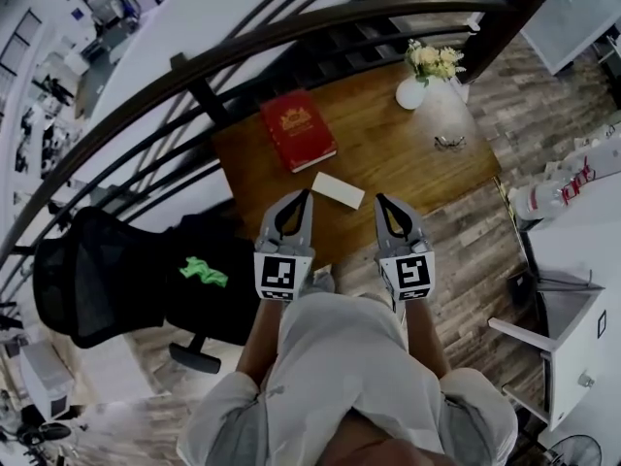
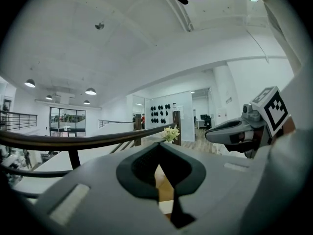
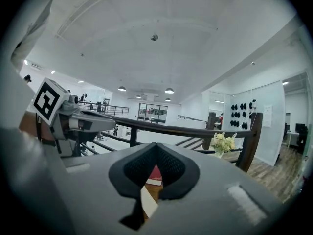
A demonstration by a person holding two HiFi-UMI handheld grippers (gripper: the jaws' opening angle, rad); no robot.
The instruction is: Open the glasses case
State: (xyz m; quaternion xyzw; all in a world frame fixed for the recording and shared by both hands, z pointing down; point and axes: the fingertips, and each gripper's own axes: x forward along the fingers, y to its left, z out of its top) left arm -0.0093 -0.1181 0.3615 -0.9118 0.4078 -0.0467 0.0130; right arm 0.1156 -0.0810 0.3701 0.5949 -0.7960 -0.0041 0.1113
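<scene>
The glasses case (image 1: 338, 190) is a flat white oblong lying shut near the front edge of a wooden table (image 1: 388, 163). My left gripper (image 1: 305, 194) and right gripper (image 1: 381, 200) are held side by side just in front of it, one at each end, apart from it. Both point roughly level toward the table, and each has its jaws shut with nothing between them. A strip of the white case (image 3: 148, 201) shows through the gap below the right gripper (image 3: 156, 144). In the left gripper view, the left gripper (image 2: 157, 143) hides most of the table.
A red book (image 1: 297, 129) lies left of the case. A white vase of flowers (image 1: 411, 92) and a pair of glasses (image 1: 449, 142) sit at the table's right. A dark curved railing (image 1: 194, 66) runs behind the table. A black office chair (image 1: 116, 275) stands at left, white furniture (image 1: 582, 250) at right.
</scene>
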